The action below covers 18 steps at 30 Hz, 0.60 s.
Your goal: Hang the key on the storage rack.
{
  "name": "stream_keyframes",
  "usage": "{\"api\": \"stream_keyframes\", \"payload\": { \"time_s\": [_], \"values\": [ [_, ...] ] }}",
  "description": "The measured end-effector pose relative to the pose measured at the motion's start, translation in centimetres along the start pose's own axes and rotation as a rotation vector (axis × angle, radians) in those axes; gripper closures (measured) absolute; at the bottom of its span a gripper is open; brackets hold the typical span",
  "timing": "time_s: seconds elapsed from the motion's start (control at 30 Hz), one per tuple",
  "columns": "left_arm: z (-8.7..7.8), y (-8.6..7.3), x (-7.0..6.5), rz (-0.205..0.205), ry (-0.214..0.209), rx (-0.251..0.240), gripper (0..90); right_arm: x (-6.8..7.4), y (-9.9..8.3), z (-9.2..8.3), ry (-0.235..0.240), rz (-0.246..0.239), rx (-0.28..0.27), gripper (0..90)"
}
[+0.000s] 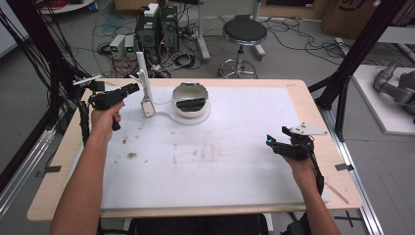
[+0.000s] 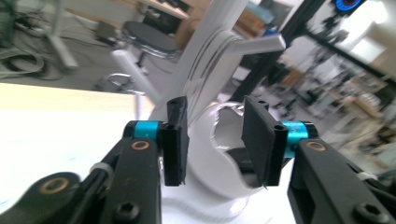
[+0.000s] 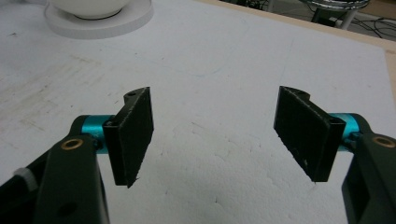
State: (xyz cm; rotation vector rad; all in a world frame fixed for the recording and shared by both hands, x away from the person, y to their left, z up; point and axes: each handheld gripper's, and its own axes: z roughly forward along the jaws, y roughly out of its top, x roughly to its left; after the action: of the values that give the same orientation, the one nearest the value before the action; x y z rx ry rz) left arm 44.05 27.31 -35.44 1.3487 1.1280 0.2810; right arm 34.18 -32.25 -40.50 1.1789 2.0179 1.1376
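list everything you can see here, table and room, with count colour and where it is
bowl-shaped appliance: 1, white with a dark opening, far centre of the table, on a round white base
upright stand: 1, white, just left of the appliance
white sheet: 1, stained, covers most of the table
table: 1, light wood
stool: 1, black seat, chrome legs, on the floor beyond the table
computer towers: 2, dark, on the floor at far left, among cables
left gripper: 1, black, jaws apart, raised near the stand
right gripper: 1, black, jaws wide apart, over the sheet at the right
forearms: 2, from the near edge
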Motion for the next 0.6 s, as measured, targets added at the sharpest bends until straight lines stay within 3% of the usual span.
{"api": "stream_keyframes", "payload": {
  "time_s": [0.13, 0.3, 0.43, 0.6],
  "values": [
    [-1.5, -1.2, -0.7, 0.073, 0.027, -0.049, 56.1, 0.0, 0.1, -0.1, -0.007, -0.009, -0.002, 29.0],
    [-3.0, -3.4, -2.1, 0.239, 0.103, -0.031, 32.5, 0.0, 0.1, 0.0, -0.014, -0.009, 0.002, 29.0],
    [-4.0, -4.9, -3.0, 0.309, 0.12, -0.03, 17.2, -0.1, 0.1, 0.0, -0.025, -0.015, 0.007, 28.4],
    [-4.8, -6.7, -3.6, 0.352, 0.105, -0.009, 17.5, -0.3, 0.0, 0.0, -0.041, -0.01, 0.011, 21.9]
  ]
}}
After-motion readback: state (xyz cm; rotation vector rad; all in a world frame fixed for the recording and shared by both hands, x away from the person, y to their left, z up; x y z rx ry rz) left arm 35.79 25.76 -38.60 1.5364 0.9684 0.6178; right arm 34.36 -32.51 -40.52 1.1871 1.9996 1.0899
